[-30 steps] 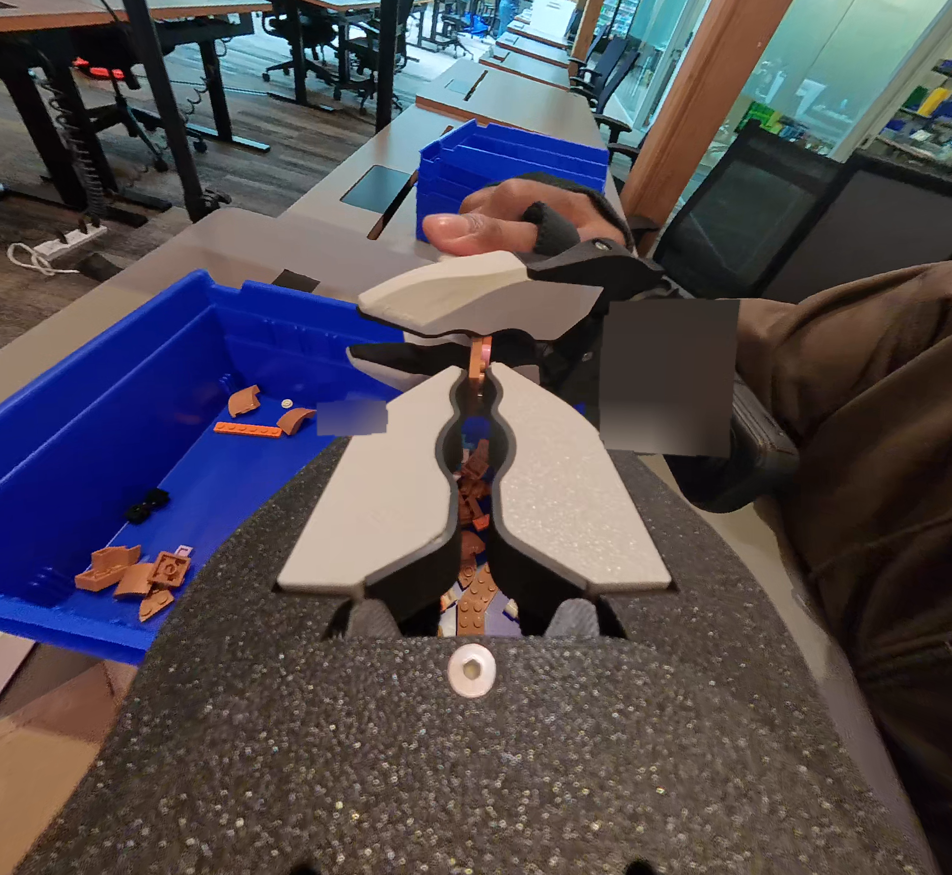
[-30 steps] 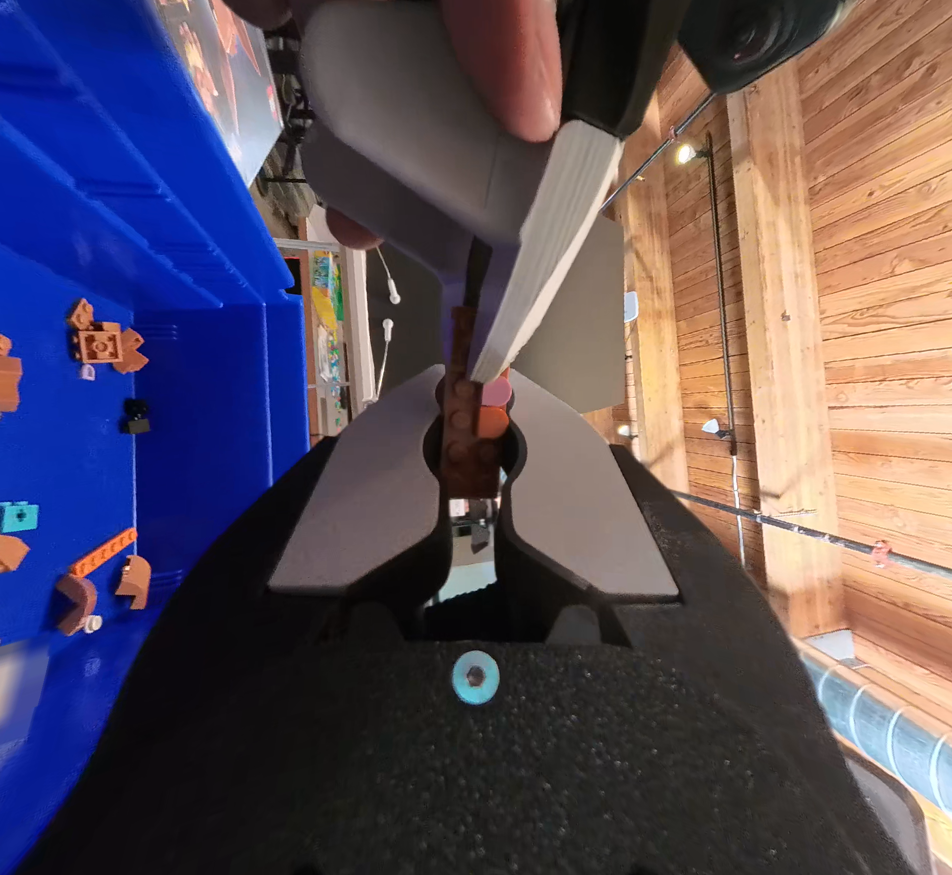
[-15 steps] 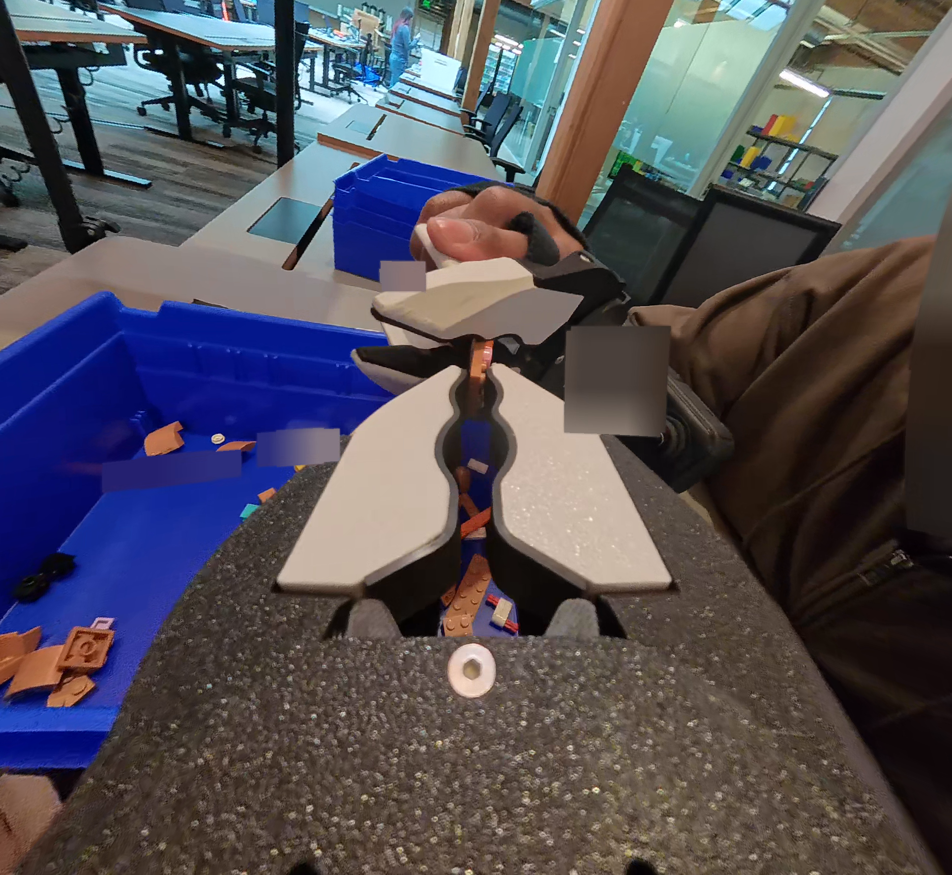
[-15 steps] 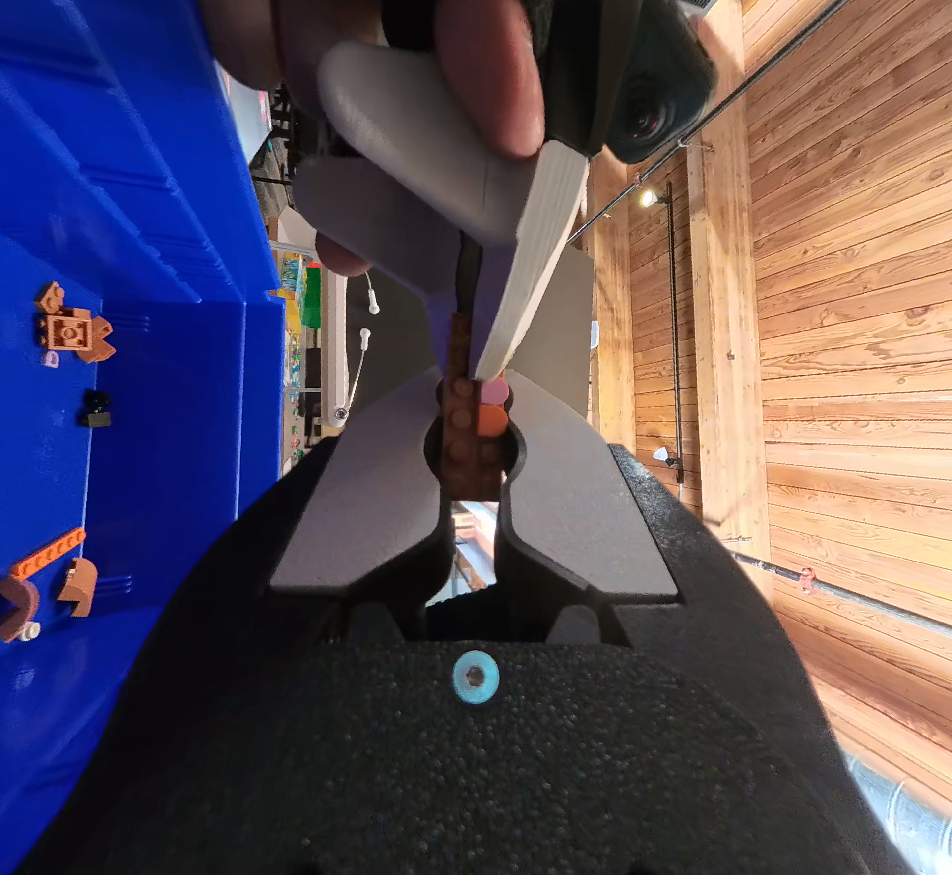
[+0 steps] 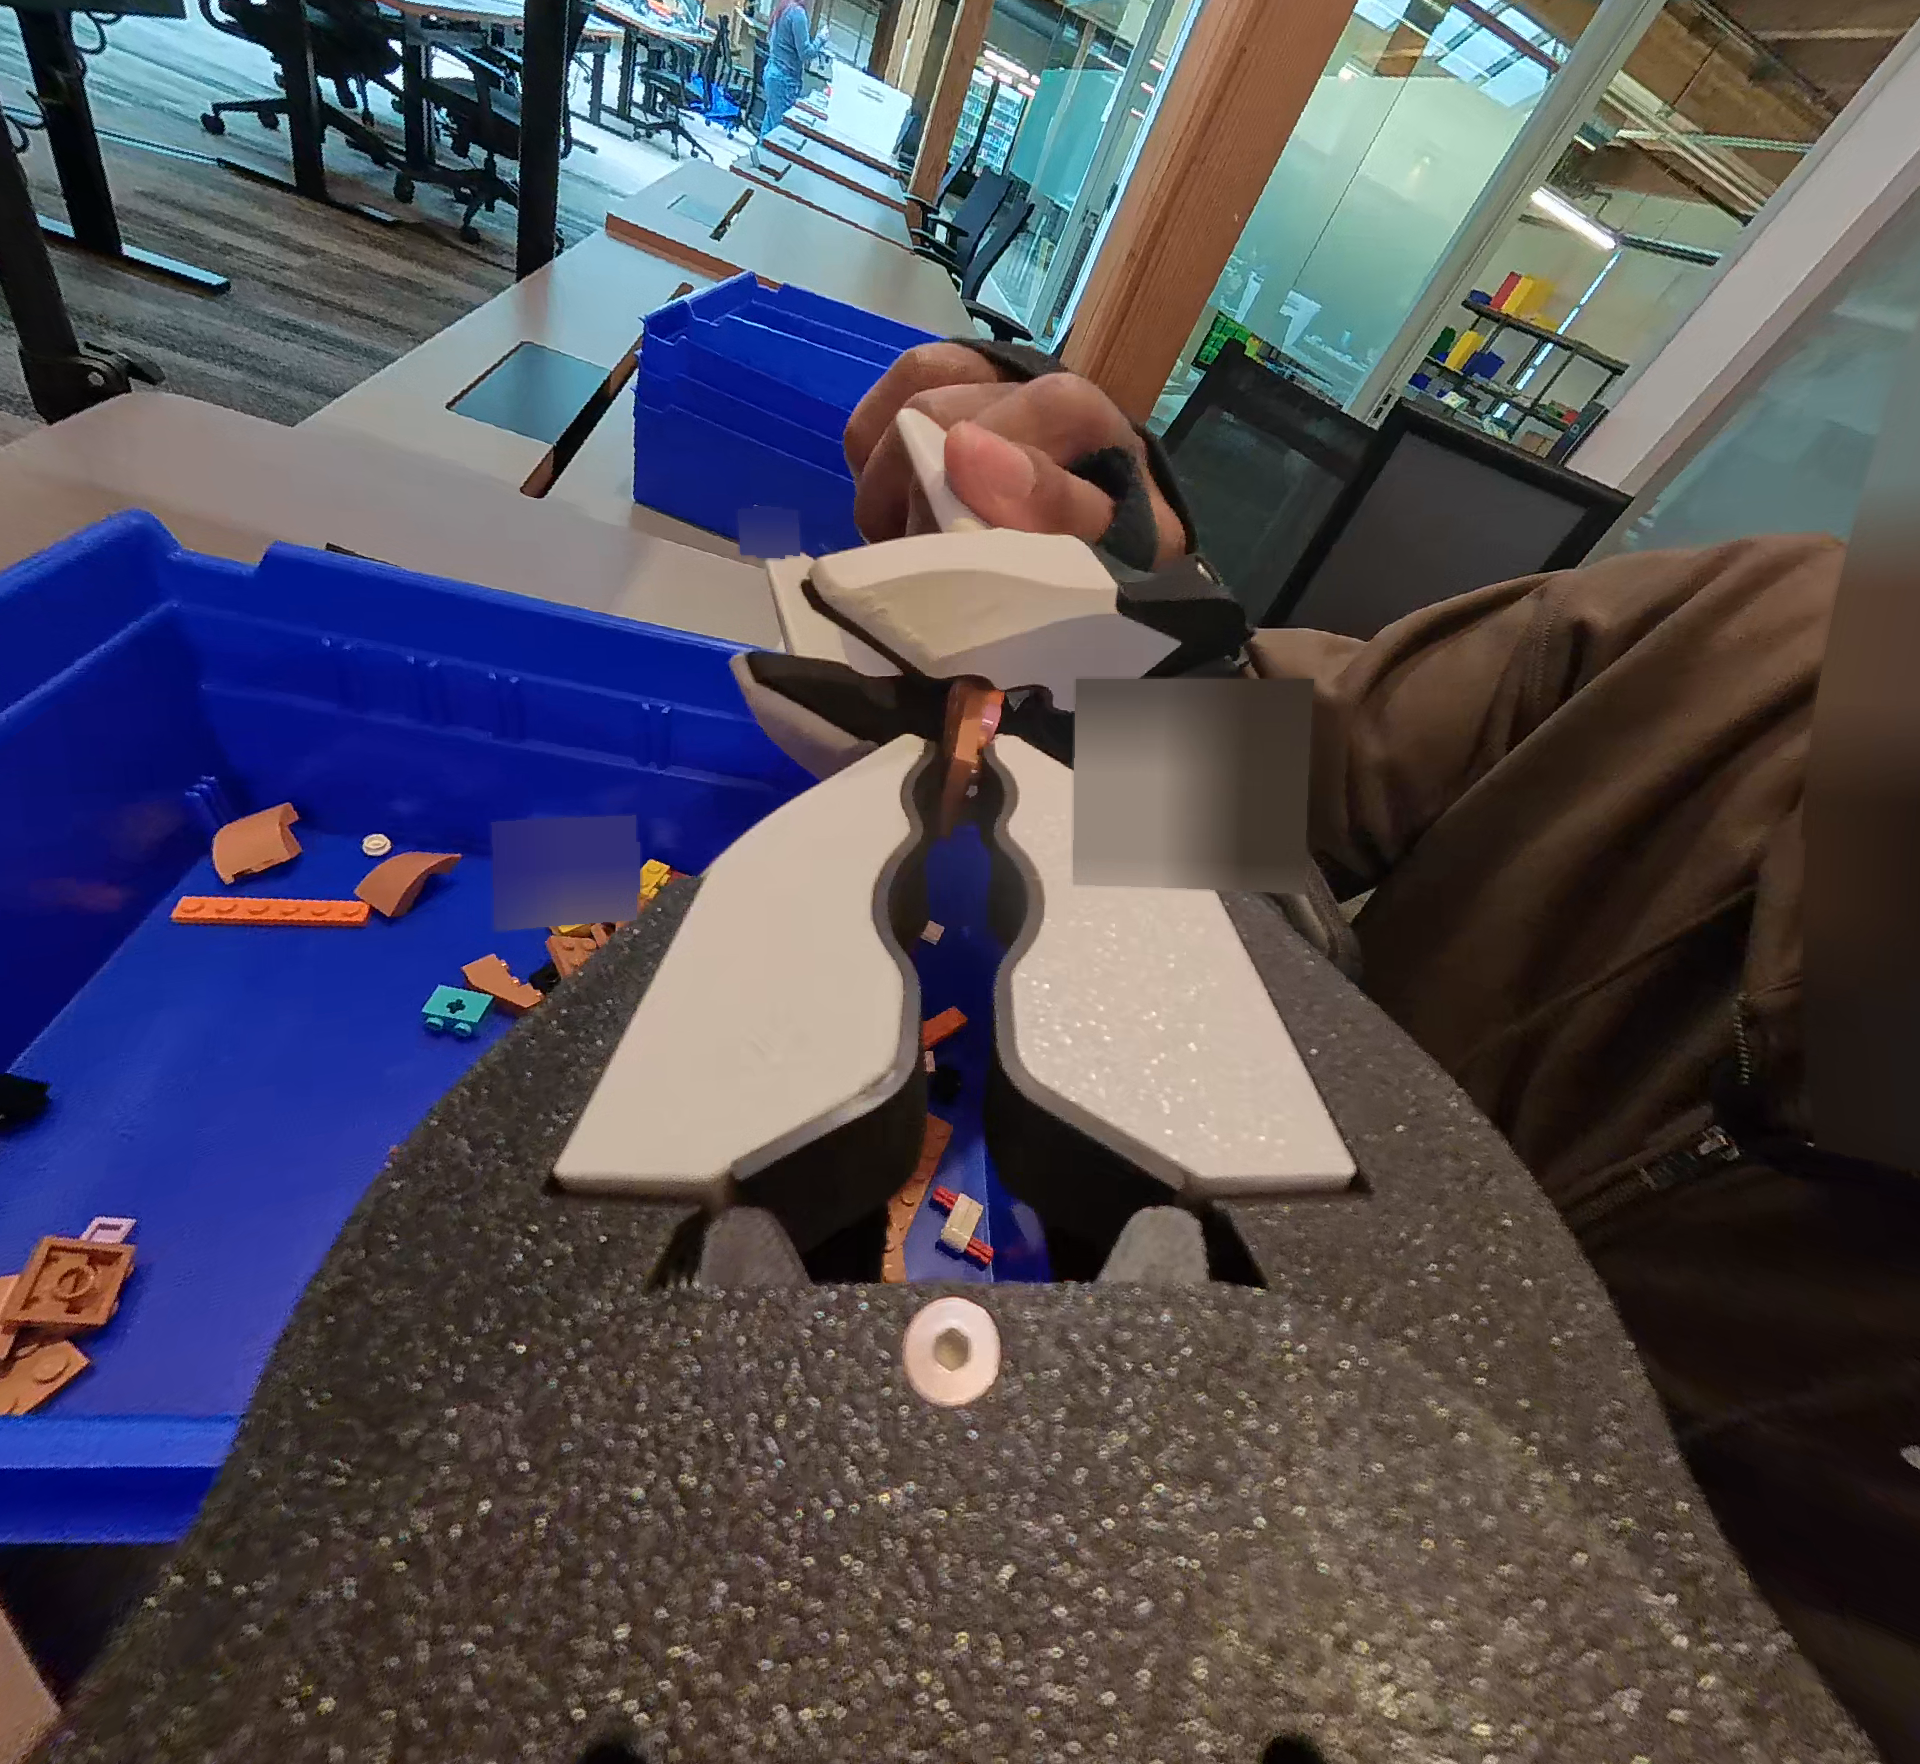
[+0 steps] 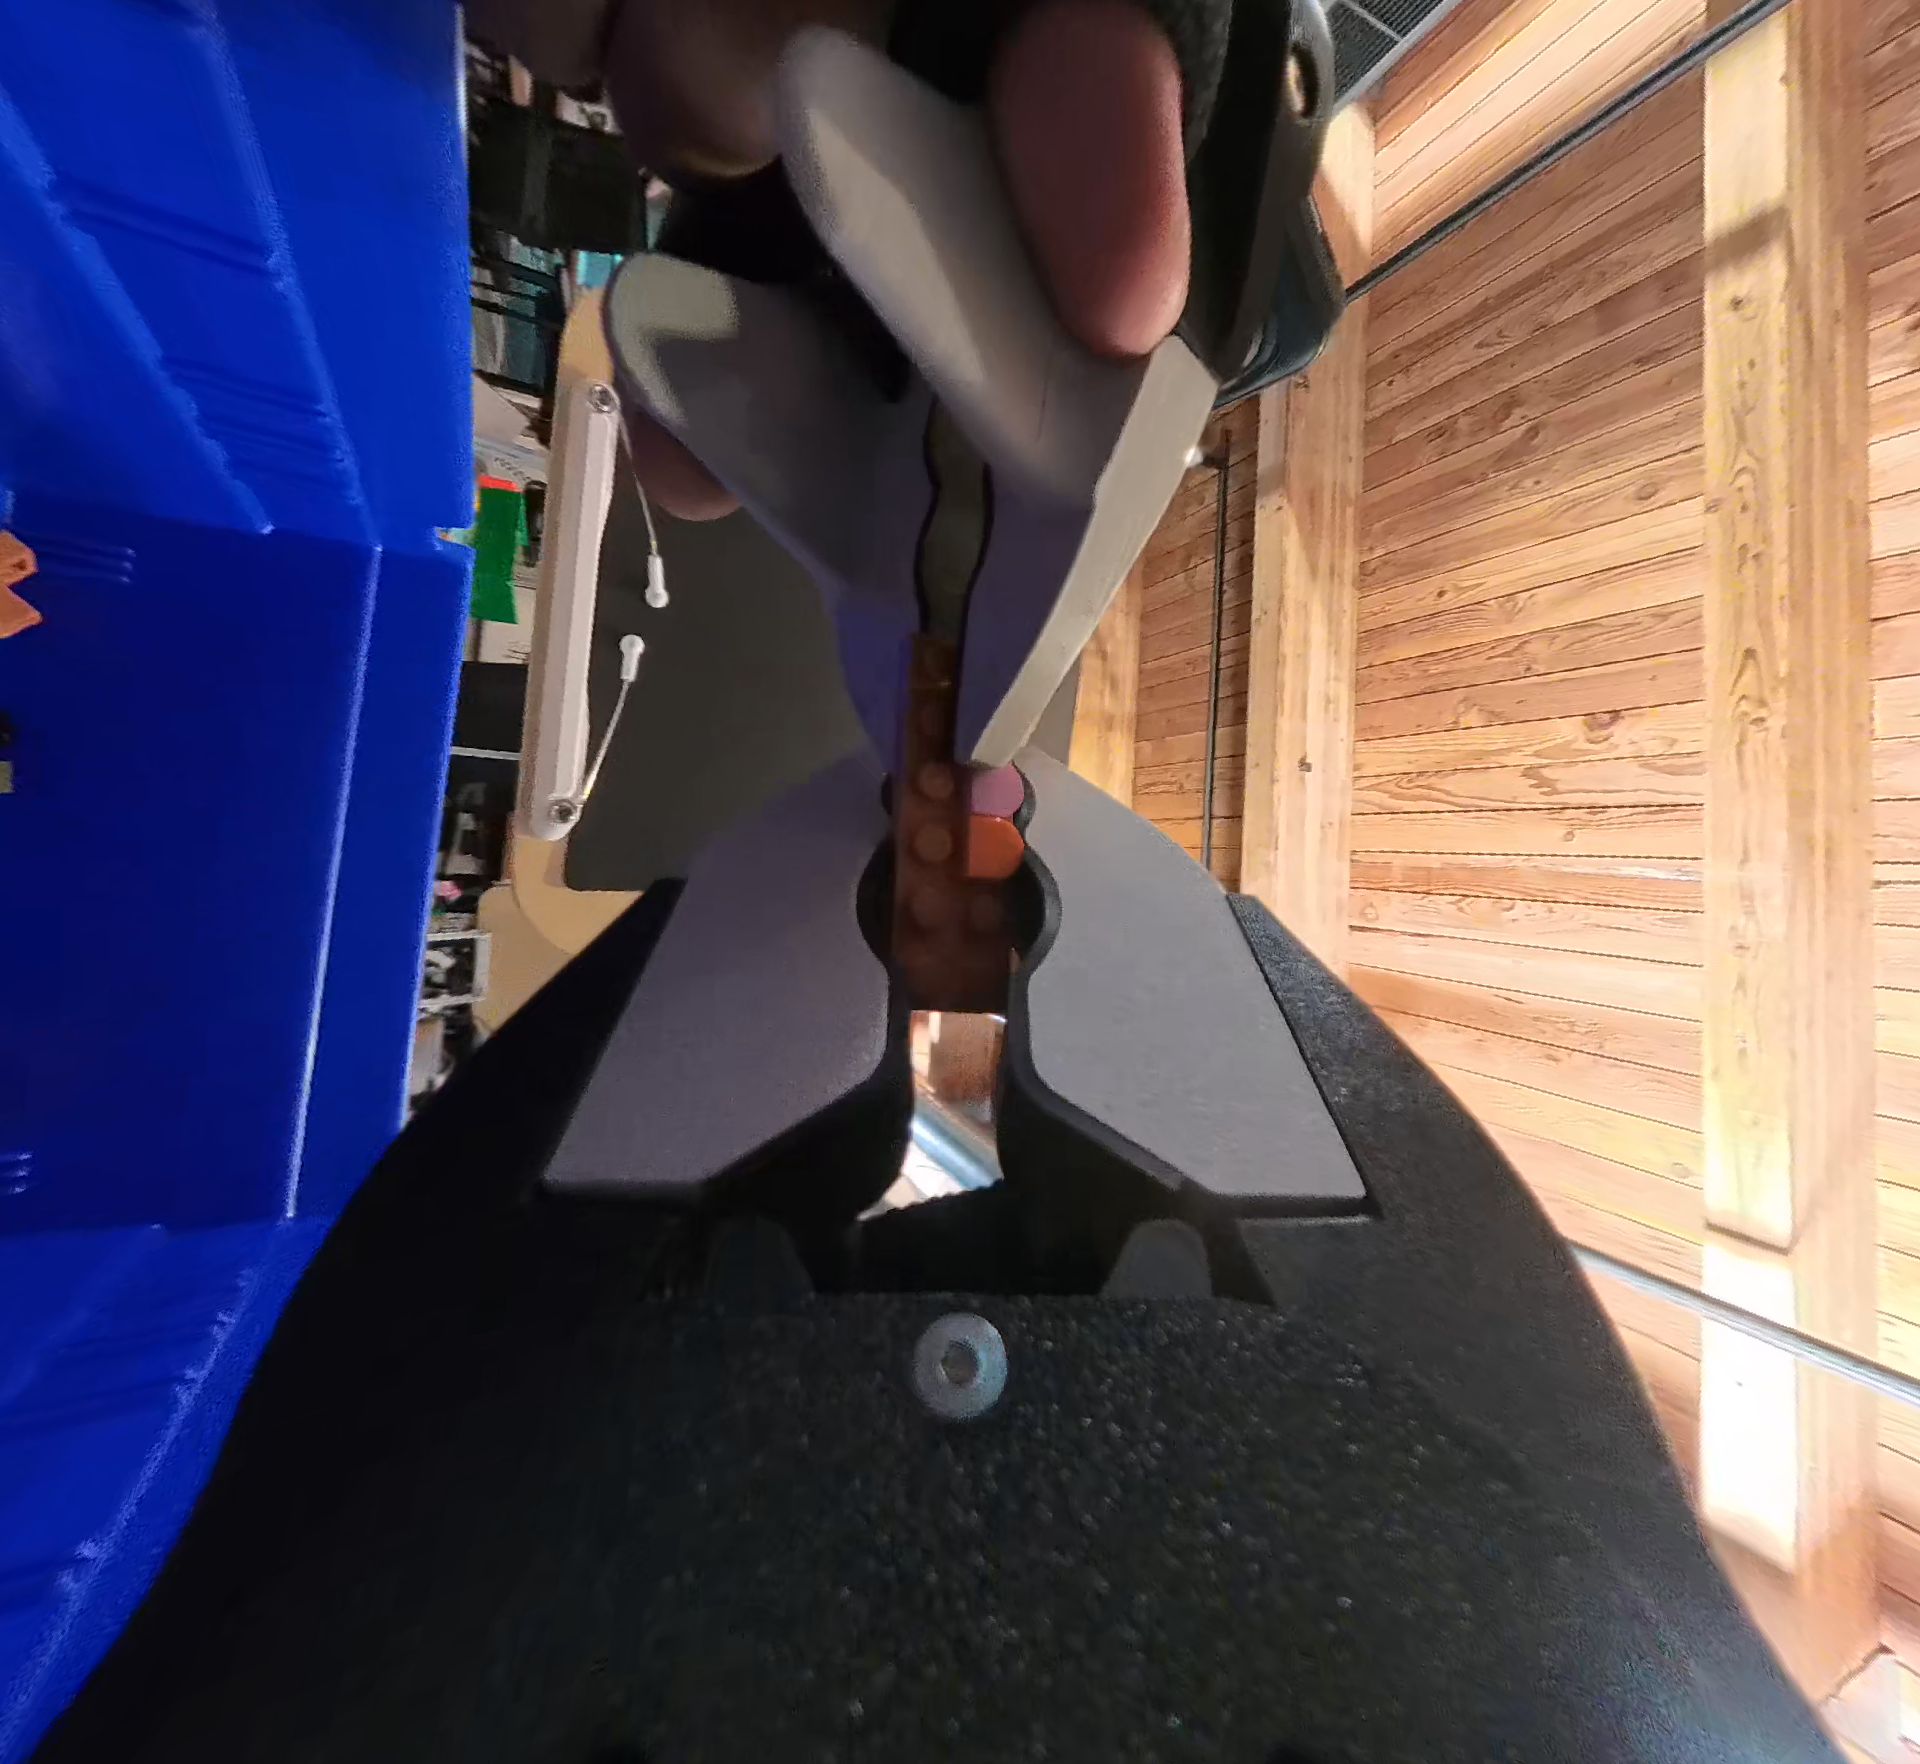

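We see a brown studded plate [image 6: 940, 841], narrow and thin, with a small orange piece [image 6: 995, 847] and a pink stud [image 6: 995, 787] seated on its studs. It hangs in the air just beside the blue bin [image 5: 436, 675], held from both ends. We judge it light, rigid and smooth-sided: easy to lift, but apt to twist or slip if pinched at a corner, and the small pieces could pop off under a sideways push. Flat faces, away from the add-ons, look the safest hold.

The right gripper [image 6: 951, 883] is clenched on the plate's near end, its fingers pressing both flat faces. The left gripper [image 5: 961, 774] is clamped on the same assembly from the other side, seen edge-on in the left wrist view as a brown sliver [image 5: 966, 748] between its tips. A hand [image 5: 997, 457] squeezes the right gripper's handle.

Loose bricks lie on the bin floor, among them an orange strip [image 5: 270, 911] and a teal brick [image 5: 457, 1010]. A stack of blue bins [image 5: 748, 395] stands on the table [image 5: 312, 467] behind.

Against a second ago, both grips are unchanged, but the pair has tilted: the bin has slid leftward out of the right wrist view, and the left wrist view now looks more level across the bin.
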